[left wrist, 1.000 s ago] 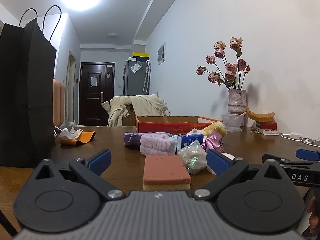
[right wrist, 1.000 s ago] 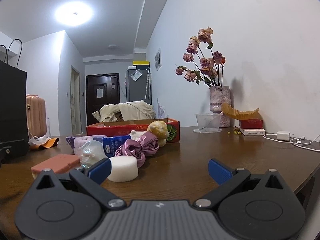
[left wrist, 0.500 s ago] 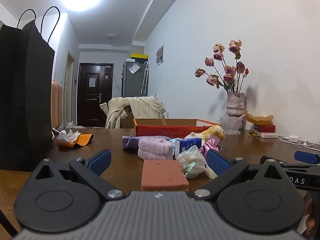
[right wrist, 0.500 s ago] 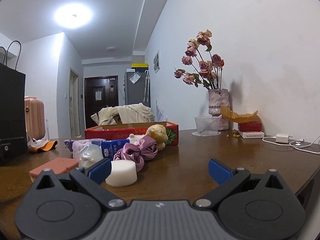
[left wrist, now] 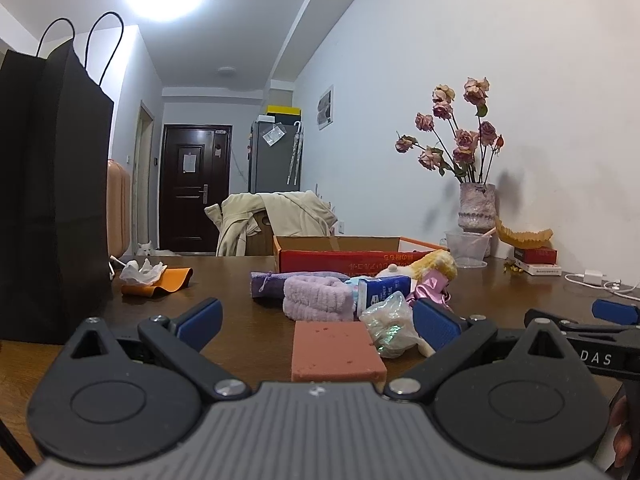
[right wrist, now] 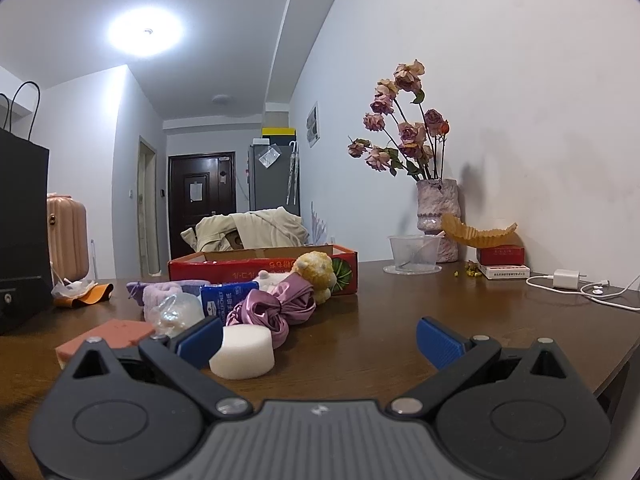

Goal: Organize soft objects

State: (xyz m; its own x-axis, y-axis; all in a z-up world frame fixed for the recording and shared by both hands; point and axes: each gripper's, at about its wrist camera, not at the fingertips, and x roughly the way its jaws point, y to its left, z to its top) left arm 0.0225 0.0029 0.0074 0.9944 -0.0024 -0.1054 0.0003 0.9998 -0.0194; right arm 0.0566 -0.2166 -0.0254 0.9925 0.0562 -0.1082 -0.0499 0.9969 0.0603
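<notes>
Worktop [right wrist: 400, 320]: dark polished wood, glossy. Sponge [left wrist: 334, 346]: pink, porous, matt. Headband [left wrist: 316, 298]: fuzzy lilac terry cloth. Scrunchie [right wrist: 276, 306]: shiny mauve satin. Foam puck [right wrist: 242, 352]: white, matt, fine-grained. Box [right wrist: 240, 270]: red printed cardboard. Bag [left wrist: 52, 184]: matt black paper. Fingers [right wrist: 438, 338]: ribbed blue plastic pads.

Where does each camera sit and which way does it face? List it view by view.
Left wrist: on the left gripper, low over the table, facing the pink sponge; right gripper at its edge.
Right wrist: on the right gripper, facing the white sponge.
Shared: pink sponge, red box, vase.
</notes>
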